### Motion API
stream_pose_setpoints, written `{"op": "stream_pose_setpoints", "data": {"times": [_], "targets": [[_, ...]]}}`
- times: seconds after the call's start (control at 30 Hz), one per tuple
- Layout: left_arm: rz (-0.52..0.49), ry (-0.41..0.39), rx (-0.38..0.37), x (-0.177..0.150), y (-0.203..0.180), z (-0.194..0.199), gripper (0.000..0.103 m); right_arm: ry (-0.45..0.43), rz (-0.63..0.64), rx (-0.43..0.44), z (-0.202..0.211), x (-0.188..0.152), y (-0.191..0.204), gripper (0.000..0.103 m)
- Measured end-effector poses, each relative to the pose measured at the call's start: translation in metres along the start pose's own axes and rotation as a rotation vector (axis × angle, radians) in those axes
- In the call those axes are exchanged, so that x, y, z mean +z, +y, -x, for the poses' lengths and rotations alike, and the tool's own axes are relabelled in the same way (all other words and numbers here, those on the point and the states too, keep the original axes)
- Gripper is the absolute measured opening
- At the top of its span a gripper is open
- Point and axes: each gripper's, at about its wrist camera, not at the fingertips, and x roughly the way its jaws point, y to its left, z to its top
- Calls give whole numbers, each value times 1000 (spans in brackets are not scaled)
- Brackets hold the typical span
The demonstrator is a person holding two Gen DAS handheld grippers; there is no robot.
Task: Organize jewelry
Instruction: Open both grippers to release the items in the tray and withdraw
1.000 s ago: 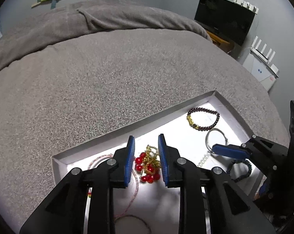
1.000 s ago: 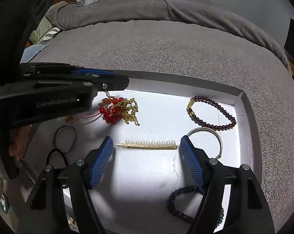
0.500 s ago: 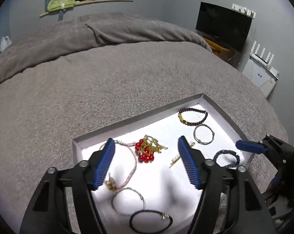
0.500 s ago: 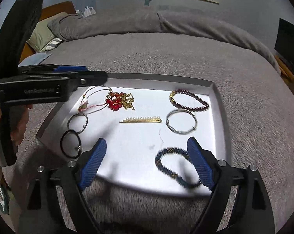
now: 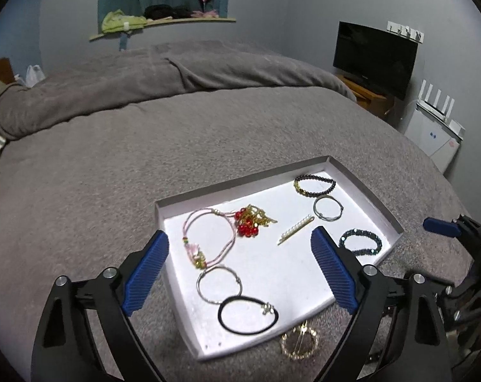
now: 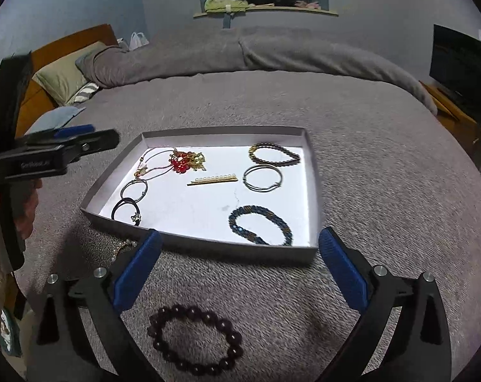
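Observation:
A white tray [image 5: 369, 194] [image 6: 313, 172] lies on the grey bed. It holds a red-and-gold bead piece [image 5: 251, 221] [image 6: 186, 161], a pink cord necklace [image 5: 205, 238], a pearl hair clip [image 5: 296, 230] [image 6: 213, 180], silver bangles [image 5: 328, 207] [image 6: 262, 176], dark bead bracelets [image 5: 315, 184] [image 6: 274, 156], a blue bracelet [image 5: 361, 242] [image 6: 259, 224] and a black hair tie [image 5: 248, 313] [image 6: 127, 210]. A dark beaded bracelet [image 6: 194, 339] lies on the blanket between my right fingers. A gold pearl ring-shaped piece [image 5: 299, 343] [image 6: 122, 246] lies outside the tray. My left gripper [image 5: 240, 272] and right gripper [image 6: 239, 269] are open and empty.
The grey blanket [image 5: 113, 146] covers the bed all around the tray. Pillows [image 6: 62, 78] and a wooden headboard lie at the far left. A TV [image 5: 376, 57] on a stand and a white appliance [image 5: 431, 133] stand to the right.
My left gripper opened, let go of the red-and-gold bead piece in the tray and pulled back. My right gripper also pulled back toward the bed's near edge.

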Motion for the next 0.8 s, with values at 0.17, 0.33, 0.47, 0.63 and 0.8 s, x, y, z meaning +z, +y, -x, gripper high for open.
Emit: {"op": "stream_pose_setpoints", "data": {"times": [0.17, 0.33, 0.47, 0.63, 0.8], "targets": [[3, -29, 15, -8, -1, 21, 93, -27, -12, -24, 17, -6, -8, 97], [30, -43, 19, -23, 0, 40, 93, -39, -33, -42, 27, -19, -17, 97], [7, -47, 54, -37, -4, 51, 94, -26, -44, -51, 29, -29, -24, 97], [14, -25, 69, -62, -7, 54, 94, -21, -55, -68, 30, -38, -34, 97], [2, -10, 88, -83, -14, 53, 94, -19, -59, -79, 32, -45, -39, 97]]}}
